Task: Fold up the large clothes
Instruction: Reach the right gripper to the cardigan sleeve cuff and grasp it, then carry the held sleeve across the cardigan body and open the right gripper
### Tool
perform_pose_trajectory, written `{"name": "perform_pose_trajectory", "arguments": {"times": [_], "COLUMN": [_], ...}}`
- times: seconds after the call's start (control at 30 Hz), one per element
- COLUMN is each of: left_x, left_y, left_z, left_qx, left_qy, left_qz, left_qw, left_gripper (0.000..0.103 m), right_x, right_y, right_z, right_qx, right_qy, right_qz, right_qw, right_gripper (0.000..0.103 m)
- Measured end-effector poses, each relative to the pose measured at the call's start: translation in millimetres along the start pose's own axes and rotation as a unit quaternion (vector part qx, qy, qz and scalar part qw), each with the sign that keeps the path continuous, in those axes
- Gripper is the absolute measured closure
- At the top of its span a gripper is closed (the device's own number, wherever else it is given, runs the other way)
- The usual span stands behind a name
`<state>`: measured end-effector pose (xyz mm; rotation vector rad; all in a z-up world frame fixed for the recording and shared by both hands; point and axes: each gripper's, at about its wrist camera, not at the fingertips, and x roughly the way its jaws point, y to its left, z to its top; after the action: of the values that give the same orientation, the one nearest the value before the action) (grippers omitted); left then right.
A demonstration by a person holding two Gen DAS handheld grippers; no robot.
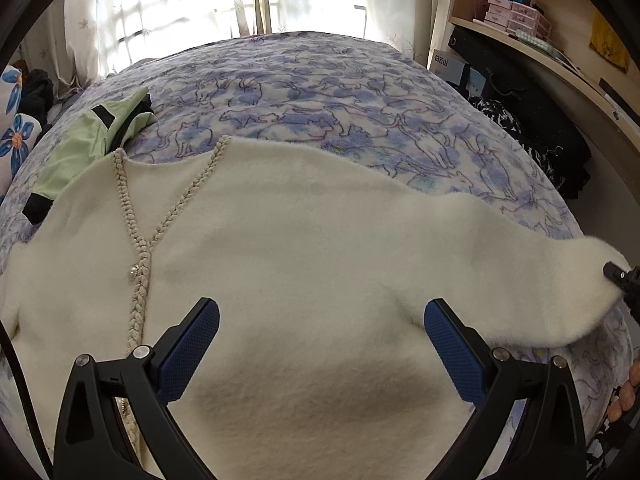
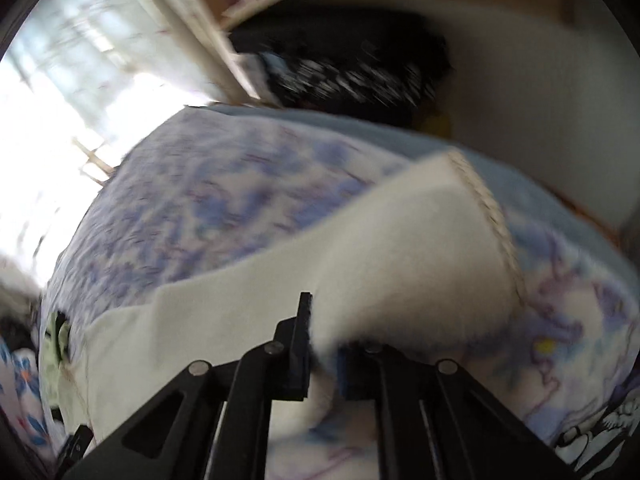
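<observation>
Now the fluffy white cardigan (image 1: 304, 240) is lying flat on the bed (image 1: 320, 92). It is looking soft, light and floppy, so it may be sagging wherever nobody is holding it. The right hand-held gripper (image 2: 324, 356) is pinching the sleeve (image 2: 420, 248) near its cuff. The left hand-held gripper (image 1: 322, 344) is hanging spread wide over the cardigan's body, holding nothing.
</observation>
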<state>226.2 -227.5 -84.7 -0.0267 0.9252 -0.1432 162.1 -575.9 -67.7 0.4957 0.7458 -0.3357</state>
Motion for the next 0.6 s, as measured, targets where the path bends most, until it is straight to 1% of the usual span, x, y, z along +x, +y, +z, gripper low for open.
{"name": "perform_pose_trajectory", "arguments": {"times": [0.07,0.1,0.13,0.2,0.27,0.3,0.37,0.43,0.47,0.5,0.53,0.57,0.6], "left_x": [-10.1,-14.1,-19.2,-27.9,-34.6,-36.9,-38.9,-38.0,-36.6,-34.6,-31.7,-27.8,-24.5], "left_y": [10.5,14.9,20.9,33.8,48.1,56.0,68.8,82.3,87.8,92.5,96.4,99.8,102.6], "left_z": [0.6,-0.1,-1.1,-3.9,-7.9,-9.8,-14.1,-19.3,-21.8,-24.7,-27.4,-30.5,-33.1], "left_qx": [-0.002,-0.002,-0.002,-0.001,0.001,0.002,0.002,0.002,0.000,-0.002,0.000,0.002,0.001], "left_qy": [-0.006,-0.009,-0.012,-0.020,-0.021,-0.020,-0.014,-0.002,0.003,0.009,0.017,0.028,0.036], "left_qz": [0.000,0.001,0.004,0.012,0.020,0.023,0.026,0.025,0.028,0.029,0.025,0.017,0.011], "left_qw": [1.0000,1.0000,0.9999,0.9997,0.9996,0.9995,0.9996,0.9997,0.9996,0.9995,0.9996,0.9995,0.9993], "left_gripper": [0.001,0.001,0.001,0.001,0.001,0.001,0.001,0.001,0.002,0.005,0.006,0.009,0.009], "right_x": [-15.0,-22.4,-26.8,-30.5,-30.2,-27.4,-19.1,-2.8,4.3,12.8,17.0,21.0,23.7], "right_y": [41.7,66.2,83.6,125.2,154.3,168.9,188.4,201.4,202.6,201.9,198.8,195.3,192.0], "right_z": [-2.6,-8.4,-14.1,-34.7,-59.1,-73.5,-102.6,-130.3,-140.6,-151.4,-160.2,-167.2,-170.5], "right_qx": [-0.053,-0.083,-0.104,-0.153,-0.190,-0.212,-0.249,-0.271,-0.274,-0.271,-0.266,-0.259,-0.251], "right_qy": [-0.016,-0.017,-0.013,0.004,0.021,0.030,0.045,0.076,0.092,0.114,0.130,0.144,0.154], "right_qz": [0.035,0.063,0.084,0.127,0.152,0.158,0.154,0.144,0.147,0.153,0.154,0.155,0.155], "right_qw": [0.998,0.994,0.991,0.980,0.970,0.964,0.955,0.949,0.946,0.944,0.943,0.943,0.943], "right_gripper": [0.094,0.094,0.094,0.094,0.094,0.094,0.093,0.090,0.088,0.081,0.073,0.059,0.053]}}
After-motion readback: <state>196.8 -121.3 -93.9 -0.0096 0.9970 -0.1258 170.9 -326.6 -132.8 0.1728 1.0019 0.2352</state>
